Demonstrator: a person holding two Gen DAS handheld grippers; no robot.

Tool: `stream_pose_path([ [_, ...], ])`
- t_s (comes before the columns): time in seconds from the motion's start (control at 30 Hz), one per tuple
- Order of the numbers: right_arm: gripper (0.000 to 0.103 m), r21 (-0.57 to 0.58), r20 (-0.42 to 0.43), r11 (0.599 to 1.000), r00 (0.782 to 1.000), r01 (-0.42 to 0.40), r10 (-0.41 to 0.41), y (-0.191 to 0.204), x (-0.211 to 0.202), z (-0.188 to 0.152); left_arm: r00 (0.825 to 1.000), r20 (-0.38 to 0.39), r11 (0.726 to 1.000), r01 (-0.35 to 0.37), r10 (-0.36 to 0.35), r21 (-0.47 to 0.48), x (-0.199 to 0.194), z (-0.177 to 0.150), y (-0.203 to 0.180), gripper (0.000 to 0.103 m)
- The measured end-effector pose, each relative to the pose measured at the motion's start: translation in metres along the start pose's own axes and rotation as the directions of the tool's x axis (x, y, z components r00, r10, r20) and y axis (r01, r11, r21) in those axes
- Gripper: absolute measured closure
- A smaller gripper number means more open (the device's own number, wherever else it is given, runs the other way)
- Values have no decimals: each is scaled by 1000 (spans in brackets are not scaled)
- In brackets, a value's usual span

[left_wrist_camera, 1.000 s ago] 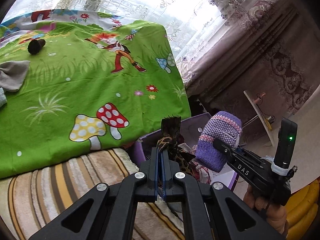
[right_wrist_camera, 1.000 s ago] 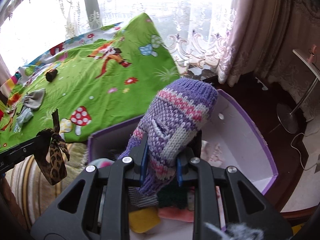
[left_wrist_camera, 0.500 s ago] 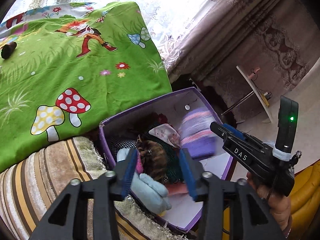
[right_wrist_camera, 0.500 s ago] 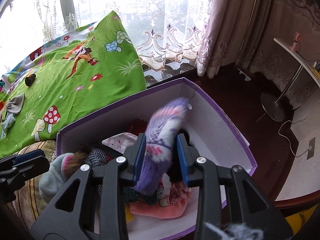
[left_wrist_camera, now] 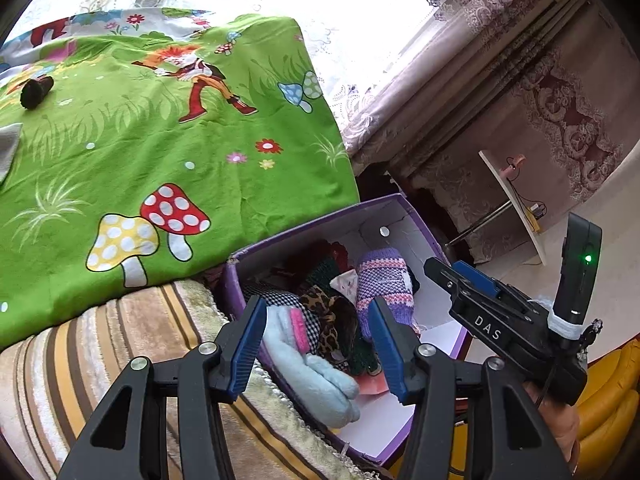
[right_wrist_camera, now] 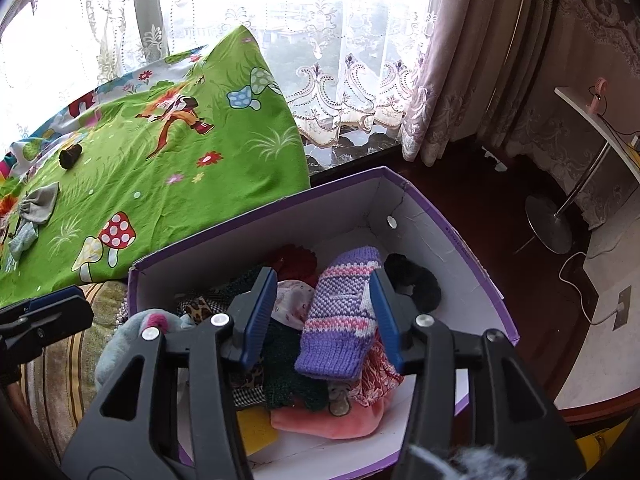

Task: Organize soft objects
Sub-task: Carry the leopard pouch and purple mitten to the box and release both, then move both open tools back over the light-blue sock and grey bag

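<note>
Item: purple knitted mitten point(right_wrist_camera: 340, 312), striped pink and white. Location: inside the purple cardboard box point(right_wrist_camera: 256, 216), lying on top of the heap of other soft goods, cuff end toward the camera. It sits between the fingers of the right gripper point(right_wrist_camera: 320, 320), whose jaws are opening; the pads appear clear of the knit, though the left pad's contact is hard to judge from this angle.

Item: leopard-print fabric piece point(left_wrist_camera: 332, 320). Location: same box, beside the pale blue plush item point(left_wrist_camera: 316, 376). The left gripper point(left_wrist_camera: 316, 344) hangs above it, jaws opening, nothing pinched.

Handling, judged: both pieces light, limp, compressible, not fragile; knit offers good friction. Best hold on the mitten is across the thick ribbed cuff; a pinch mid-body would let the ends droop.

Remaining on the green bedsheet point(right_wrist_camera: 180, 168): dark roll point(right_wrist_camera: 70, 156), grey bow point(right_wrist_camera: 38, 208).
</note>
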State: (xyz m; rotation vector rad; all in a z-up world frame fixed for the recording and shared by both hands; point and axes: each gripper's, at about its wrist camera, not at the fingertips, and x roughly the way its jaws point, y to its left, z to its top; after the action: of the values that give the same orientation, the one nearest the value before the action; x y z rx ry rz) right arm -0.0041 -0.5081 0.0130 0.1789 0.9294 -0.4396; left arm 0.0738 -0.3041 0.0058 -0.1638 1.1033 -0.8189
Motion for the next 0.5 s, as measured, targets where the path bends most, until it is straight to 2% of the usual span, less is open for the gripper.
stream_pose_path([
  [0.5,51,-74,9,997,1000,-8,8,31,-6,11,997,50,998,-57,59,-25,-26,18,37,49],
])
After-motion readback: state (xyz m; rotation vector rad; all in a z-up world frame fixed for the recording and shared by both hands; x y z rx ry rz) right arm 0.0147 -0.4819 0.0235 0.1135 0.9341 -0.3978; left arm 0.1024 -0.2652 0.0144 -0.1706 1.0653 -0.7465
